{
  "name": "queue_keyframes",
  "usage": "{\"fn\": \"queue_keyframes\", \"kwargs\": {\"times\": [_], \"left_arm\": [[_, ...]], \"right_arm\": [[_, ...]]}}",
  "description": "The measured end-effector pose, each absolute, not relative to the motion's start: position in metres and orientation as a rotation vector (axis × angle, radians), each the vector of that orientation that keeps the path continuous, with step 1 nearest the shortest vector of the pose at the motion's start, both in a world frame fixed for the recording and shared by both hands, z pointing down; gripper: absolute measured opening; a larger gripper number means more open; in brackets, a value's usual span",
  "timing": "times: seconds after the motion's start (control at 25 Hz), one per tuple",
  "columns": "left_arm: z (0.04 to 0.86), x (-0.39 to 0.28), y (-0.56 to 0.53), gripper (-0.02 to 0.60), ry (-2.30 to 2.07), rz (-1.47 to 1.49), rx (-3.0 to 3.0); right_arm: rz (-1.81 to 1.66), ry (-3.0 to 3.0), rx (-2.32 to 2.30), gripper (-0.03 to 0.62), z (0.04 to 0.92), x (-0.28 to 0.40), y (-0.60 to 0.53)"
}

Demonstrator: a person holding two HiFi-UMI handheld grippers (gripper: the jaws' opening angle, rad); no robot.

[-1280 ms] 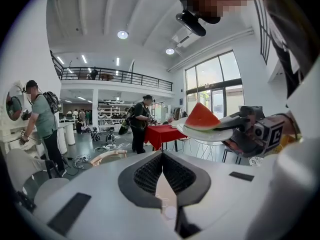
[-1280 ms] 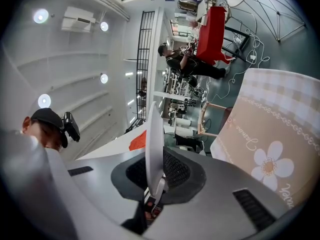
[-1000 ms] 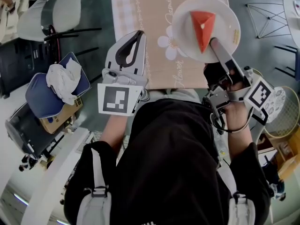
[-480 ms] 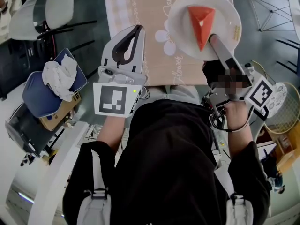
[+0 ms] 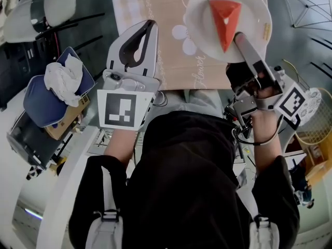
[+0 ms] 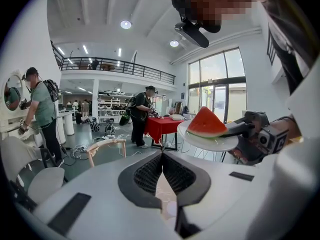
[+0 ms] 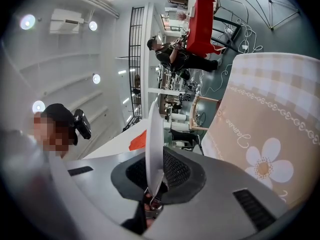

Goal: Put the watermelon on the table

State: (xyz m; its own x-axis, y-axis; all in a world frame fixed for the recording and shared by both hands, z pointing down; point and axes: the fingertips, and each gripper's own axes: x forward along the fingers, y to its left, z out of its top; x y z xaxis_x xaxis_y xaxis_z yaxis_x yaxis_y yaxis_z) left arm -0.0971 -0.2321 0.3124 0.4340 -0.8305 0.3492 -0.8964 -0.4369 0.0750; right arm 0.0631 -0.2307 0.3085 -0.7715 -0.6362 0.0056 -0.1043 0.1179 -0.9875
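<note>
A red watermelon wedge [image 5: 225, 15] lies on a round white plate [image 5: 202, 30] held over the right part of the table's beige flowered cloth [image 5: 171, 14]. My right gripper [image 5: 239, 38] is shut on the plate's near rim. In the right gripper view the plate [image 7: 155, 144] stands edge-on between the jaws of the right gripper [image 7: 156, 184], with the wedge [image 7: 138, 140] just visible behind it. My left gripper [image 5: 150, 25] hovers over the table's near left part, shut and empty. The left gripper view shows its tips [image 6: 162, 156] together and the wedge [image 6: 206, 124] on the plate [image 6: 210, 143] off to the right.
A blue chair with a white cloth on it [image 5: 57, 87] stands left of the table, and white chairs [image 5: 52, 4] are at the far left. A wire frame [image 5: 306, 4] and a round basket [image 5: 316, 123] sit to the right. People stand near a red table [image 6: 160, 126] farther back.
Both grippers have sunk a little toward the table. The plate with the wedge came down with the right gripper, still gripped at its rim.
</note>
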Motion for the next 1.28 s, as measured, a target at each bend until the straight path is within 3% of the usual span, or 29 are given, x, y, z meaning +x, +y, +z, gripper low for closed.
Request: {"fn": "queue_keyframes", "kwargs": {"times": [1.28], "left_arm": [[0.393,-0.093,-0.233,0.012,-1.471,0.465,2.371]], "right_arm": [[-1.756,1.997,-0.658,0.026,0.383,0.066,-0.236]]}}
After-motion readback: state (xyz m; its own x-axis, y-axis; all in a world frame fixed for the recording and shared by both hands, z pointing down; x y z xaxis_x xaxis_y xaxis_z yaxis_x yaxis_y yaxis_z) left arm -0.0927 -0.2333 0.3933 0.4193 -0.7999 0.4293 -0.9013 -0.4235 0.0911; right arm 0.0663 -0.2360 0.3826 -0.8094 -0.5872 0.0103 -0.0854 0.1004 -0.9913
